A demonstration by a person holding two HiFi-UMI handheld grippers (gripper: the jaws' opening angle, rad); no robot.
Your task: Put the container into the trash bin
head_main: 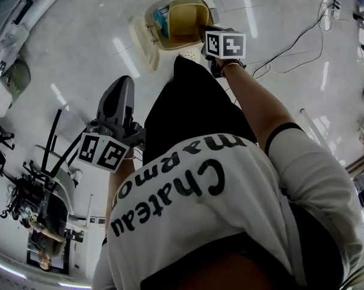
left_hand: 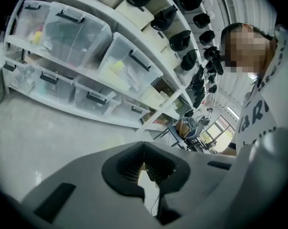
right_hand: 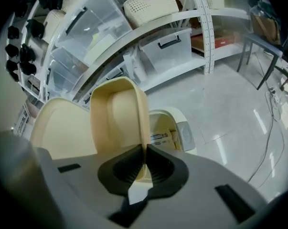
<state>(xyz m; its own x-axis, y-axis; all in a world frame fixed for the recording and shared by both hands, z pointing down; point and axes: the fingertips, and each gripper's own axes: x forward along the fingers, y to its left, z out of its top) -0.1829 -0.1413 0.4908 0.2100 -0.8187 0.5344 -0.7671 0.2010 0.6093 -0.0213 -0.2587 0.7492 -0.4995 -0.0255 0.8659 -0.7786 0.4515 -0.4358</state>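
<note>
A cream plastic container point(right_hand: 117, 113) hangs upright with my right gripper point(right_hand: 144, 163) shut on its thin side wall. Right beneath and behind it stands a cream trash bin point(right_hand: 181, 128), its lid point(right_hand: 60, 128) swung open to the left. In the head view the container point(head_main: 188, 18) sits over the bin's open mouth point(head_main: 150, 16), with a blue item point(head_main: 160, 20) inside the bin. The right gripper point(head_main: 207, 34) reaches in from the right, under its marker cube. My left gripper point(head_main: 124, 84) is held off to the left, away from the bin. Its jaws point(left_hand: 144, 168) are shut with nothing between them.
Shelves with clear storage boxes point(left_hand: 77, 32) and a white basket point(right_hand: 151, 4) line the wall behind the bin. Cables point(head_main: 290, 47) trail over the floor at the right. A black-framed stand point(head_main: 52, 174) stands at the left. The person's legs point(head_main: 188, 107) are close to the bin.
</note>
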